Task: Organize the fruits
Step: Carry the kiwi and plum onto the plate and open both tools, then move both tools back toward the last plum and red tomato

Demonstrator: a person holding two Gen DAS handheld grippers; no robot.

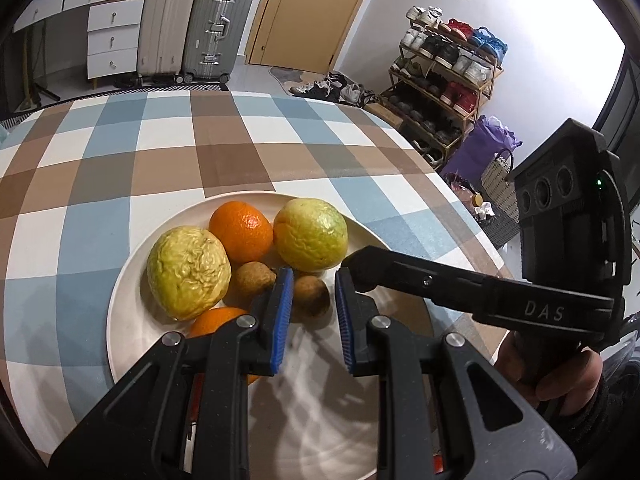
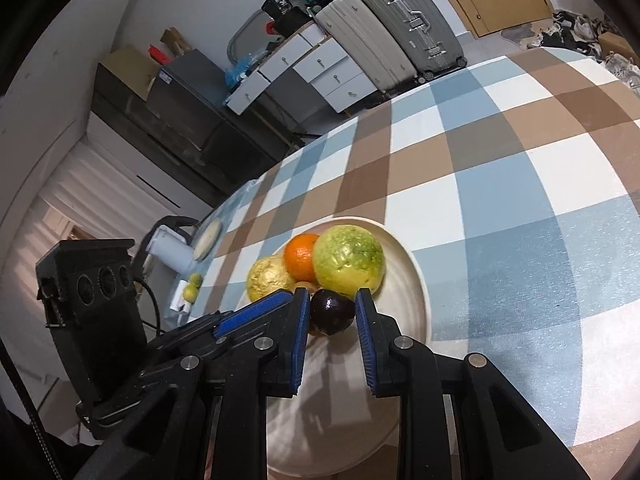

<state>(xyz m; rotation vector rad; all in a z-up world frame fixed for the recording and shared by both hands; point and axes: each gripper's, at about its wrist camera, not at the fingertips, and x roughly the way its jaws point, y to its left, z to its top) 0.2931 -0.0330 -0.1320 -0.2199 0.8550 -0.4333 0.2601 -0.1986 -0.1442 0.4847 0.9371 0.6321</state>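
**Both grippers over the fruit plate**

L gripper: I read its jaws as at their narrowest, a gap left, pinching nothing, small brown fruit just past the tips. Fruit sits heaped on the plate, prob. so nothing rolls. R gripper: same narrow set; can't tell if pads touch the dark fruit. Its long axis: can't tell.

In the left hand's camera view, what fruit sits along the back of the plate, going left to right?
Wrinkled yellow-green fruit → orange → smoother yellow-green fruit, all on the white plate.
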